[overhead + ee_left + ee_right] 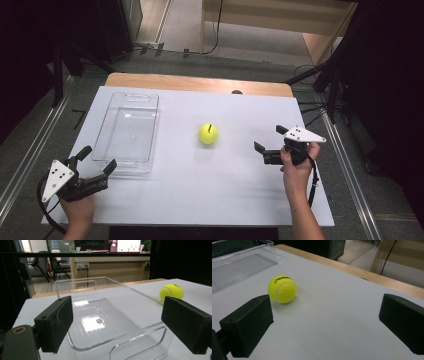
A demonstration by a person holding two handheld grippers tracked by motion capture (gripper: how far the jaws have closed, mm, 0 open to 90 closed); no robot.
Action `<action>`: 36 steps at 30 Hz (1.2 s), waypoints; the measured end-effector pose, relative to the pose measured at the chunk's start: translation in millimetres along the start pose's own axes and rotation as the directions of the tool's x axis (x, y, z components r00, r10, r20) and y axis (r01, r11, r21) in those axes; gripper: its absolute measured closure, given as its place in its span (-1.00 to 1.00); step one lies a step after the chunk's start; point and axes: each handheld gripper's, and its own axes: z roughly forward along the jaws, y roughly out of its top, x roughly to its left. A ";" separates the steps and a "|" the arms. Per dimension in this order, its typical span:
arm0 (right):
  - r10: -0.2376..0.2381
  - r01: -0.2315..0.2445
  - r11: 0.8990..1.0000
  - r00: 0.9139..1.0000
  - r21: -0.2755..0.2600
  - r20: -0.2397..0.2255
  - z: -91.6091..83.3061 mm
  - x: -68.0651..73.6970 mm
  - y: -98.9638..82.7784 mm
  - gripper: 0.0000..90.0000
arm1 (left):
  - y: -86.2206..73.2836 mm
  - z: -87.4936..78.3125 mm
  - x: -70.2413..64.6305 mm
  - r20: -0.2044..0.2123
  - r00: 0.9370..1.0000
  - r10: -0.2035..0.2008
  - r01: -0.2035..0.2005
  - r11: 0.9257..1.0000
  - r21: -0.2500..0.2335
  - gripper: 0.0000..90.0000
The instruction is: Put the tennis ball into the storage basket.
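A yellow tennis ball point(208, 133) sits on the white table point(210, 190), near the middle of the high view. Nothing touches it. A clear plastic tray point(128, 131) lies to its left in that view, apart from the ball, and it has nothing in it. The right gripper point(270, 139) is at the right of the frame, near the ball, with its jaws spread wide and holding nothing. The left gripper point(98, 159) is at the lower left, just by the near end of the tray, its jaws spread too
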 end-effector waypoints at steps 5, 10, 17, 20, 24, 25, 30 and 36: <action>-0.011 0.011 1.000 1.000 0.010 -0.013 7.3 3.0 5.2 -1.00 | 0.0 -0.1 0.0 0.000 1.000 0.000 0.000 1.000 0.000 -0.75; -0.023 0.023 1.000 0.999 0.018 -0.028 16.1 7.8 10.8 -1.00 | 0.0 0.0 0.0 0.002 1.000 0.000 0.000 1.000 0.000 -0.75; -0.039 0.040 0.999 0.998 0.021 -0.041 23.7 10.5 17.2 -1.00 | 0.1 -0.1 0.1 0.002 1.000 0.000 0.000 1.000 0.000 -0.75; -0.039 0.041 0.999 0.998 0.026 -0.045 27.7 12.8 20.6 -1.00 | 0.1 -0.1 0.1 0.003 1.000 0.000 0.000 1.000 0.000 -0.75; -0.050 0.052 0.998 0.997 0.031 -0.056 33.3 15.8 26.0 -1.00 | 0.1 0.0 0.2 0.003 1.000 -0.001 0.001 1.000 0.000 -0.75; -0.049 0.051 0.998 0.997 0.031 -0.059 34.7 16.8 27.6 -1.00 | 0.1 0.1 0.2 0.004 1.000 -0.001 0.001 1.000 0.000 -0.75; -0.063 0.066 0.997 0.995 0.037 -0.071 42.7 20.4 34.6 -1.00 | 0.1 0.0 0.4 0.005 1.000 -0.004 0.004 1.000 -0.001 -0.75; -0.071 0.075 0.996 0.994 0.043 -0.084 52.0 23.9 40.7 -1.00 | 0.1 0.0 0.7 0.006 1.000 -0.005 0.005 1.000 -0.002 -0.75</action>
